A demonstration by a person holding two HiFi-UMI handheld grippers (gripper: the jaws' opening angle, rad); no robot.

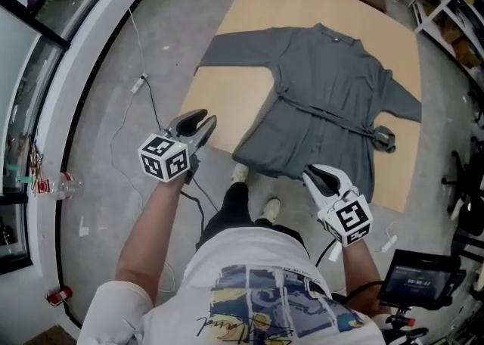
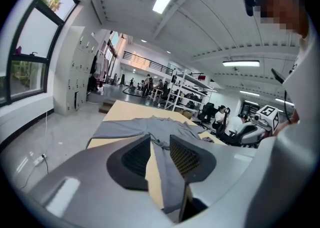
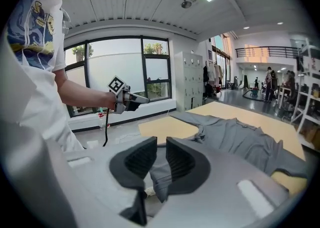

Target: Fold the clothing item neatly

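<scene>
A grey robe-like garment [image 1: 325,86] lies spread flat on a tan board [image 1: 234,101] on the floor, sleeves out to both sides and a belt [image 1: 333,116] across the waist. My left gripper [image 1: 209,118] hovers off the board's near left edge, apart from the cloth, jaws open and empty. In the left gripper view the garment [image 2: 155,127] shows beyond the gap of that gripper [image 2: 160,139]. My right gripper [image 1: 310,173] sits at the garment's near hem. Its jaws [image 3: 161,144] stand a narrow gap apart, with the hem [image 3: 160,177] showing beyond and below them, not pinched.
The person's shoes [image 1: 240,173] stand at the board's near edge. Cables [image 1: 144,82] run over the concrete floor at the left, beside a window wall [image 1: 45,48]. A monitor on a stand [image 1: 420,279] is at the lower right, shelving [image 1: 454,3] at the far right.
</scene>
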